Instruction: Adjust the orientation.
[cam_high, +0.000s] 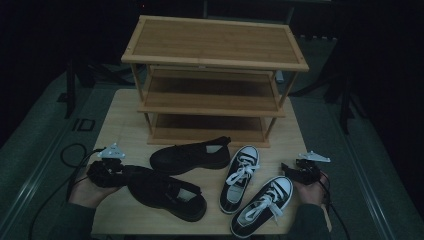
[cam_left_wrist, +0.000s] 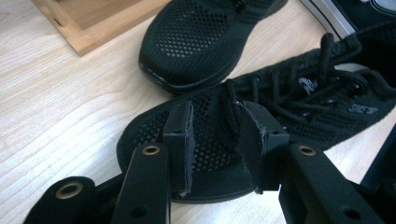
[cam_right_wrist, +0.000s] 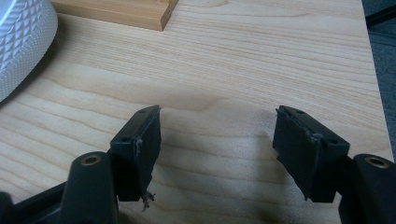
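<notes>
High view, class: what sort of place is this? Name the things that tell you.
Probably a staged demonstration or recording space: a small wooden table carries a shoe rack and two pairs of shoes, against dark surroundings and grey flooring.

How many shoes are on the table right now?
4, all in front of the rack: far black shoe centre, near black shoe by the left gripper, two white-laced sneakers at right. None looks hidden.

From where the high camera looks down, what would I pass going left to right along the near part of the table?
Left gripper → nearer black shoe → nearer black-and-white sneaker → right gripper. The farther black shoe and the farther sneaker lie behind and overlap these in the order, so they are left out.
</notes>
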